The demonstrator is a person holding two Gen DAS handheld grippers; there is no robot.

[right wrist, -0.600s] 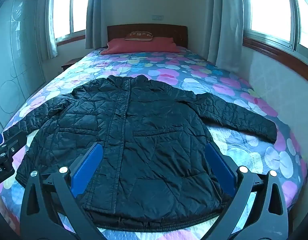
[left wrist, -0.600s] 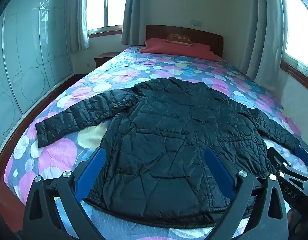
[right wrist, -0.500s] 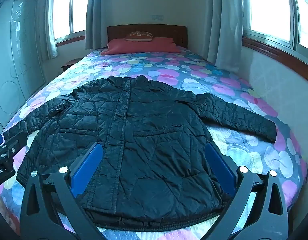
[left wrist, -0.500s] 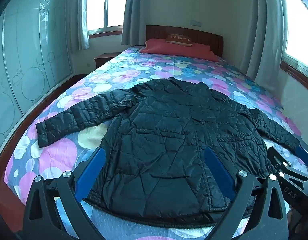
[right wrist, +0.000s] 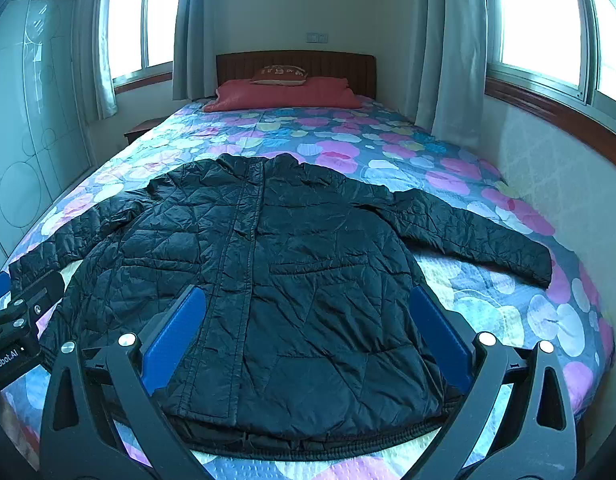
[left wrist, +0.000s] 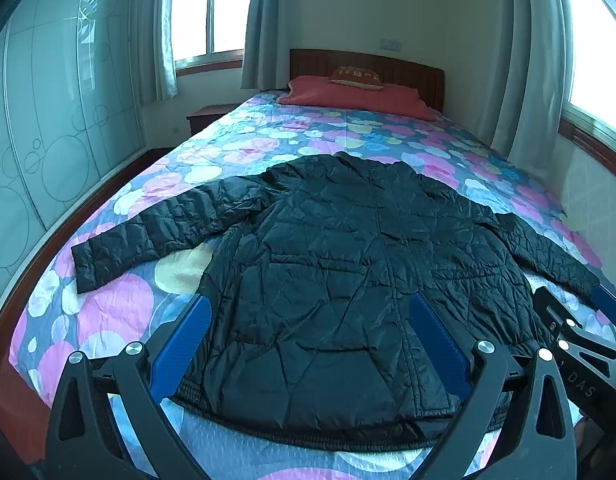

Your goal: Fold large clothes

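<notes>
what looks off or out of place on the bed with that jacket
Nothing stands out. The black jacket lies flat on the flowered bedspread, front up, both sleeves spread out to the sides, with only ordinary creases. The red pillow sits at the headboard.

Left gripper (left wrist: 305, 334): jaws spread wide, nothing between the blue pads (left wrist: 179, 344), tilted downward.
Right gripper (right wrist: 305, 330): jaws spread wide, nothing between its blue pads (right wrist: 173, 336), tilted downward.
Position: side by side and near each other; each shows at the edge of the other's view, the right gripper at the left view's lower right.
</notes>
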